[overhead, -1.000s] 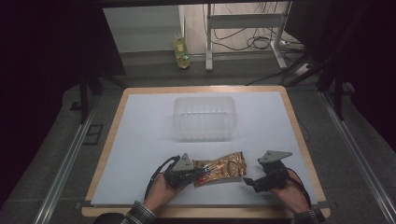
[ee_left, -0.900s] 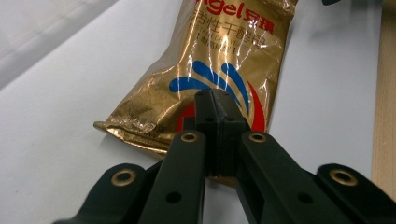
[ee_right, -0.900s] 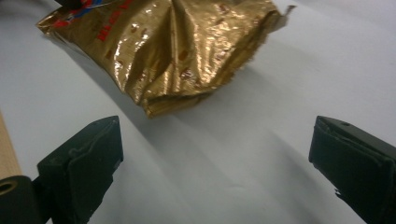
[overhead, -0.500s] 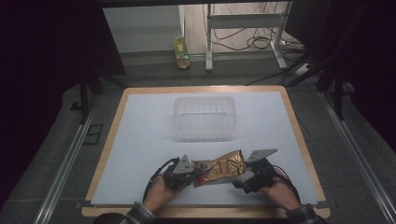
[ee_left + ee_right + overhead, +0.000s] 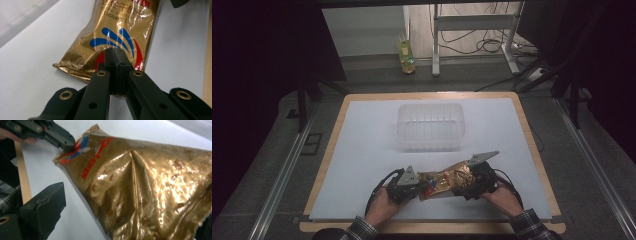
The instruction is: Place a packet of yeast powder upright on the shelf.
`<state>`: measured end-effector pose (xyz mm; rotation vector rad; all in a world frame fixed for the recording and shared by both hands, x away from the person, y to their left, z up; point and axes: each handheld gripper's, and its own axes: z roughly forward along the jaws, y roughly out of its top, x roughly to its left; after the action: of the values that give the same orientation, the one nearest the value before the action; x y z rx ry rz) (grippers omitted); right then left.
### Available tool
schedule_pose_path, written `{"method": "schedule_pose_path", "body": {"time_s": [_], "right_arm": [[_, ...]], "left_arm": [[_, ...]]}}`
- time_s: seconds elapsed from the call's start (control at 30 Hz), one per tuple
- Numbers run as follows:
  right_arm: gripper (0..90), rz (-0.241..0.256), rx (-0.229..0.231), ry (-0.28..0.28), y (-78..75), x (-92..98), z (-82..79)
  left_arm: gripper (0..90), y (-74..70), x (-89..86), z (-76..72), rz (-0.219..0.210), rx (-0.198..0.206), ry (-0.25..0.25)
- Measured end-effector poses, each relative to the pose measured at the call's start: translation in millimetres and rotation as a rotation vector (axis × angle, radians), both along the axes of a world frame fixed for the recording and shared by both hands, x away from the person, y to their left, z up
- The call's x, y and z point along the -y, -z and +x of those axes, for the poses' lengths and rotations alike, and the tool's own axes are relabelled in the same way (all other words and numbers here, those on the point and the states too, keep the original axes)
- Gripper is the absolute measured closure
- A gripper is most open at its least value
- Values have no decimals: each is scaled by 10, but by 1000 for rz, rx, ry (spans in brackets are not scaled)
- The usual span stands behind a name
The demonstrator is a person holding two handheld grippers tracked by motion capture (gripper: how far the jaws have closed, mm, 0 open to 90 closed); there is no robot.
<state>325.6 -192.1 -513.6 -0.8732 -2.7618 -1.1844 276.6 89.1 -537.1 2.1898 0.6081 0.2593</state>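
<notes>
- Since a second ago the right gripper [image 5: 464, 184] has slid in toward the left gripper [image 5: 416, 186] and now sits at the far end of the gold packet [image 5: 443, 182], which has lifted and tilted with it; the left one has held its place.
- Left gripper: jaws pressed together on the packet's bottom seam, right ahead of its tips, hand low on the table.
- Right gripper: jaws spread wide around the packet's upper end; one jaw stands clear at the lower left of its own view, not clamping.
- Gold packet [image 5: 117, 37]: crinkled shiny foil with blue swooshes, a red patch and printed lettering; it spans between the two grippers.
- Beyond both grippers a clear plastic tub [image 5: 430, 125] stands well apart, with bare white table [image 5: 362, 140] on both sides; the wooden edge [image 5: 23, 175] runs close behind the hands.
</notes>
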Motion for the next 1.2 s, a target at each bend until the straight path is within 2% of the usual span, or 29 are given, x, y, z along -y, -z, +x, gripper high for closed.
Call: {"method": "schedule_pose_path", "body": {"time_s": [0.2, 0.3, 0.43, 0.53, 0.63, 0.73, 0.77, 0.8, 0.83, 0.87, 1.0, 1.13, 1.2], "right_arm": [[30, 38, -36, 14, -90, -63, 48], [30, 44, -53, 21, -138, -101, 71], [29, 35, -89, 41, -173, -150, 117], [38, 41, -139, 68, -195, -179, 147], [125, 28, -141, 95, -220, -184, 154], [254, 17, -122, 107, -257, -169, 149], [352, 13, -114, 114, -287, -155, 145], [352, 13, -114, 114, -287, -155, 145], [396, 13, -107, 113, -303, -144, 144], [488, 22, -118, 125, -343, -119, 142], [574, 57, -130, 125, -384, -93, 138], [676, 69, -150, 135, -447, -104, 115], [688, 72, -154, 138, -457, -109, 111]], "left_arm": [[896, 3, -15, 16, -4, -13, 2], [895, -1, -15, 13, 8, -7, 7], [894, -2, -14, 12, 10, -7, 7], [892, -2, -15, 11, 9, -7, 6], [880, 1, -18, 12, 2, -11, 0], [862, 1, -25, 14, 0, -13, -4], [852, -1, -25, 12, 3, -10, -6], [852, -5, -29, 12, 9, -8, -2], [851, -6, -28, 11, 7, -7, -3], [849, -8, -28, 9, 8, -6, -3], [833, -18, -36, 2, 12, 3, -9], [804, -43, -59, -8, -2, 20, -20], [803, -68, -78, -17, -8, 34, -26]]}}
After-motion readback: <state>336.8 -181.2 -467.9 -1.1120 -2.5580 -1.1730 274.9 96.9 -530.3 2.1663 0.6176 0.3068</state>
